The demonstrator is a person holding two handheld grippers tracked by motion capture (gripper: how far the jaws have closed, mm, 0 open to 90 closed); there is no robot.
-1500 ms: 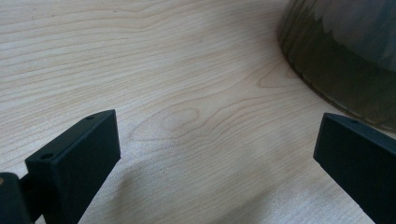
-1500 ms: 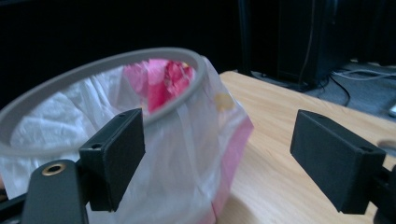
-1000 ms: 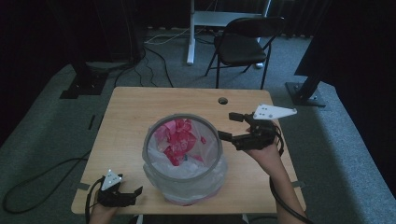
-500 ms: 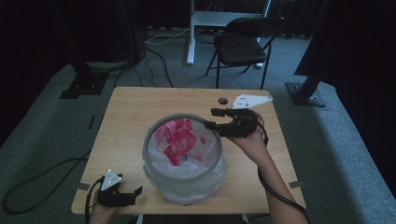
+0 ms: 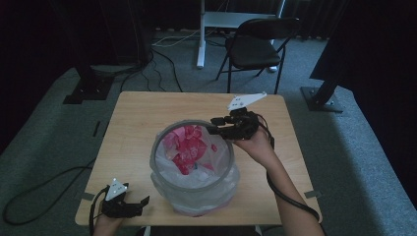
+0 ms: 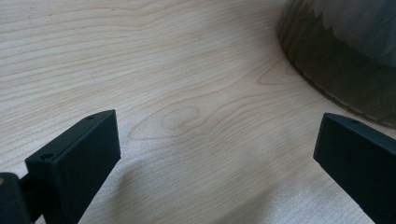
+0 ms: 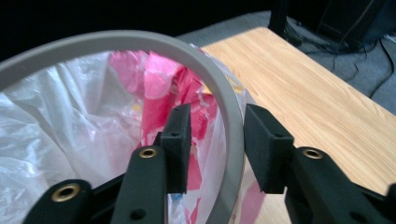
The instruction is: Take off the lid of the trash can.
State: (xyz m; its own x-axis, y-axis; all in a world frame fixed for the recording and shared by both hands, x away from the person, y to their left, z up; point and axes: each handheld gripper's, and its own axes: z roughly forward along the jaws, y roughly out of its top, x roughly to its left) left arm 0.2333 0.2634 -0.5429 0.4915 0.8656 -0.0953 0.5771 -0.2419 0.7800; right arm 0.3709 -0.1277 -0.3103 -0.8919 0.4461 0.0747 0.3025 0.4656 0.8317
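A round bin with a grey ring rim [image 5: 154, 152] [image 7: 116, 39] stands at the table's middle, lined with a clear plastic bag [image 7: 56, 126] and holding crumpled pink and red wrappers [image 5: 187, 147] [image 7: 159, 84]. My right gripper [image 5: 217, 126] [image 7: 217, 121] reaches over the bin's far right edge. Its jaws straddle the grey rim, one inside the bag and one outside. They have just been closing with the rim between them, and a gap still shows on the inner side. My left gripper [image 5: 143, 205] [image 6: 217, 140] rests open on the table's near left corner, beside the bin's wall [image 6: 336, 60], holding nothing.
The wooden table [image 5: 133, 118] has bare boards to the left and behind the bin. A black folding chair [image 5: 255, 49] and a white desk leg [image 5: 200, 34] stand beyond the far edge. Cables lie on the grey carpet [image 5: 44, 147].
My right gripper has slid leftward to the bin's far right rim, and its jaws have narrowed around the rim. The left gripper has stayed put.
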